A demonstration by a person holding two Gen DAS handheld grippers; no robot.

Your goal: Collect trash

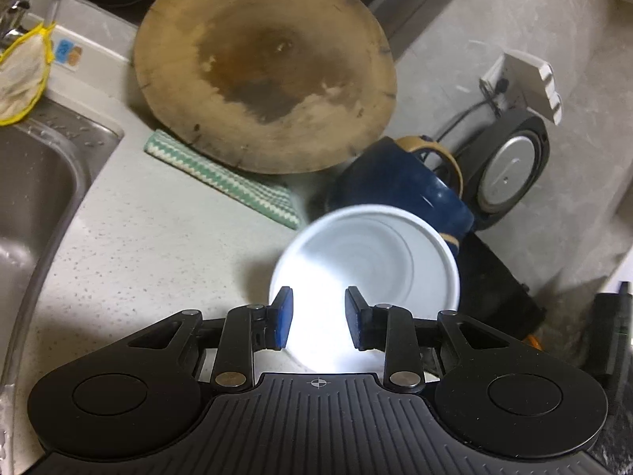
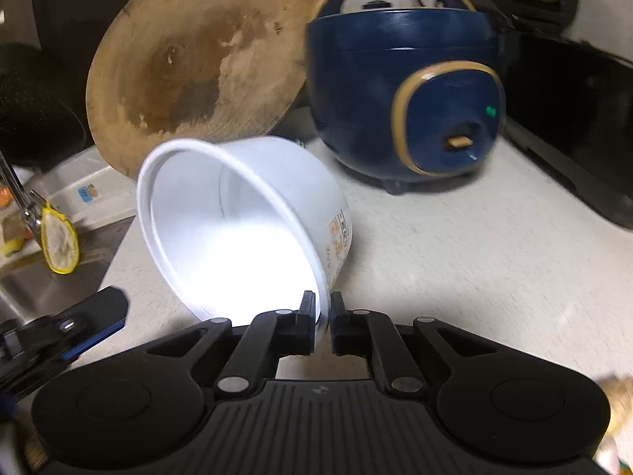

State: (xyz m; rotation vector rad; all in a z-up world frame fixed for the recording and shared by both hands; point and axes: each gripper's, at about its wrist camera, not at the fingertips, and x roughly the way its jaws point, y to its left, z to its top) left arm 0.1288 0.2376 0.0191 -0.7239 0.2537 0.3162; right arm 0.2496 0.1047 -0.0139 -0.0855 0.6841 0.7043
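Nearest the lens in the right wrist view, our right gripper point(image 2: 323, 326) is clamping the rim of the white paper bowl point(image 2: 237, 233), one black finger inside the wall and one outside it. The bowl is tilting in the middle of that frame, its mouth facing lower left, a printed label showing on its outer side. In the left wrist view our left gripper point(image 1: 318, 322) is standing released, its blue pads point(image 1: 283, 322) apart on either side of the bright bowl point(image 1: 368, 273), which is filling the lower centre of the frame; we cannot tell whether the pads are touching it. Behind the bowl, at upper right of the right wrist view, a dark blue rice cooker point(image 2: 399, 91) with tan trim is sitting on the speckled countertop point(image 2: 455, 257). A round wooden chopping board point(image 1: 263, 67) is leaning upright at the top of the left wrist frame, its lower edge over a green-and-white striped cloth point(image 1: 221, 176). A steel sink point(image 1: 35, 198) is lying at the left edge.
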